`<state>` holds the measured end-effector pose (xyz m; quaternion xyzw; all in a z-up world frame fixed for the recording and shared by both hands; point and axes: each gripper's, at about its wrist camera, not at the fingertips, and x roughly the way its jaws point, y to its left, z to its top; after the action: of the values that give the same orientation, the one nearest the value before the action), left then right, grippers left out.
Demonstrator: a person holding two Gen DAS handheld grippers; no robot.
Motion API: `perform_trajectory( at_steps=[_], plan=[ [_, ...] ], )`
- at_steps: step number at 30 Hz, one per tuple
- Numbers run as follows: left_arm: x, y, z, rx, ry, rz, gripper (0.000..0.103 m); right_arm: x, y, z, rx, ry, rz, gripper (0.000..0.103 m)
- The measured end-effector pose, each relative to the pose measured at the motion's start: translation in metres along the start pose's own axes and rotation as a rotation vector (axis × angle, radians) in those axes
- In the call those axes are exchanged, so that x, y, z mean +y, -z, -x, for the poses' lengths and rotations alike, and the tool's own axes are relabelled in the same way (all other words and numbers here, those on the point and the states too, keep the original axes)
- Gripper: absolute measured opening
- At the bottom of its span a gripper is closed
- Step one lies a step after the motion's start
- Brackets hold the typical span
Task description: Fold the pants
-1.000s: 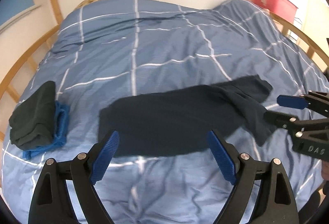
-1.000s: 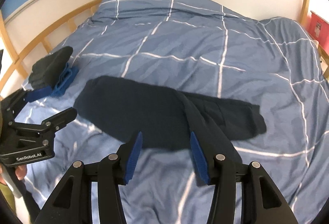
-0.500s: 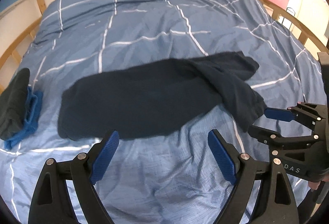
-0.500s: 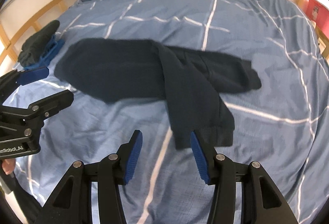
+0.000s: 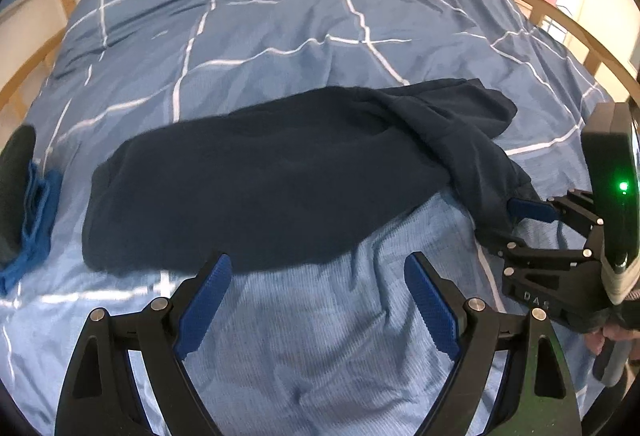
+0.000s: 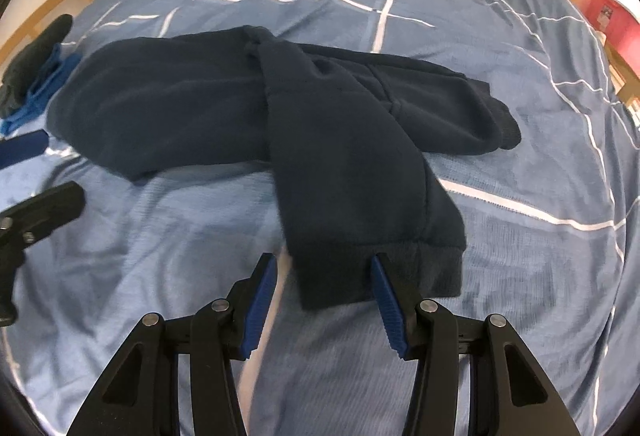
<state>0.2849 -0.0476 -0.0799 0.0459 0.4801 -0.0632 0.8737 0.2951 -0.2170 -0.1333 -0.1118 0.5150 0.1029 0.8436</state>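
The dark navy sweatpants (image 6: 248,104) lie across the middle of the blue checked duvet (image 5: 320,336), one leg thrown toward the near edge; the fleece looks soft, limp and fairly thick, so the ribbed cuff (image 6: 380,272) is the firmest hold. The right gripper (image 6: 324,300) stands apart with its jaws straddling that cuff, not clamped. The left gripper (image 5: 318,300) is wide apart over bare duvet near the waist end, with free room toward the near edge and the folded clothes (image 5: 20,196) at the left edge.

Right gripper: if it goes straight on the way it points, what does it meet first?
The ribbed cuff of the dark pants: the open right gripper already has it between its fingertips, though contact is unclear.
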Motion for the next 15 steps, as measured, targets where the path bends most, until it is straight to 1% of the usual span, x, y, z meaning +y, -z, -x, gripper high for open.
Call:
perform_trajectory(
  at_steps=[1, 2, 3, 5, 8, 10, 12, 13, 15],
  plan=[
    [-0.001, -0.003, -0.001, -0.007, -0.002, -0.02, 0.088, -0.001, 0.001, -0.001, -0.003, 0.01, -0.002, 0.048],
    [0.0, -0.005, -0.001, -0.011, -0.001, -0.03, 0.088, -0.003, 0.001, -0.002, -0.007, 0.009, -0.007, 0.042],
    [0.0, -0.008, -0.002, -0.014, 0.002, -0.041, 0.088, -0.006, 0.001, -0.001, -0.015, -0.009, -0.017, 0.031],
    [-0.001, -0.014, -0.002, -0.028, 0.013, -0.062, 0.088, -0.01, 0.0, 0.003, -0.032, -0.017, -0.026, 0.023],
    [-0.002, -0.026, 0.0, -0.053, 0.025, -0.089, 0.088, -0.02, -0.003, 0.017, -0.09, -0.004, -0.049, 0.021],
    [-0.004, -0.038, 0.002, -0.083, 0.051, -0.13, 0.088, -0.03, -0.009, 0.03, -0.127, -0.003, -0.07, 0.021],
    [-0.009, -0.049, 0.004, -0.113, 0.083, -0.194, 0.088, -0.042, -0.018, 0.04, -0.151, 0.009, -0.091, 0.021],
    [-0.013, -0.059, 0.005, -0.135, 0.118, -0.266, 0.088, -0.048, -0.023, 0.043, -0.158, 0.017, -0.099, 0.021],
    [-0.02, -0.071, 0.002, -0.151, 0.134, -0.358, 0.088, -0.061, -0.034, 0.046, -0.167, 0.022, -0.123, 0.021]
  ],
)
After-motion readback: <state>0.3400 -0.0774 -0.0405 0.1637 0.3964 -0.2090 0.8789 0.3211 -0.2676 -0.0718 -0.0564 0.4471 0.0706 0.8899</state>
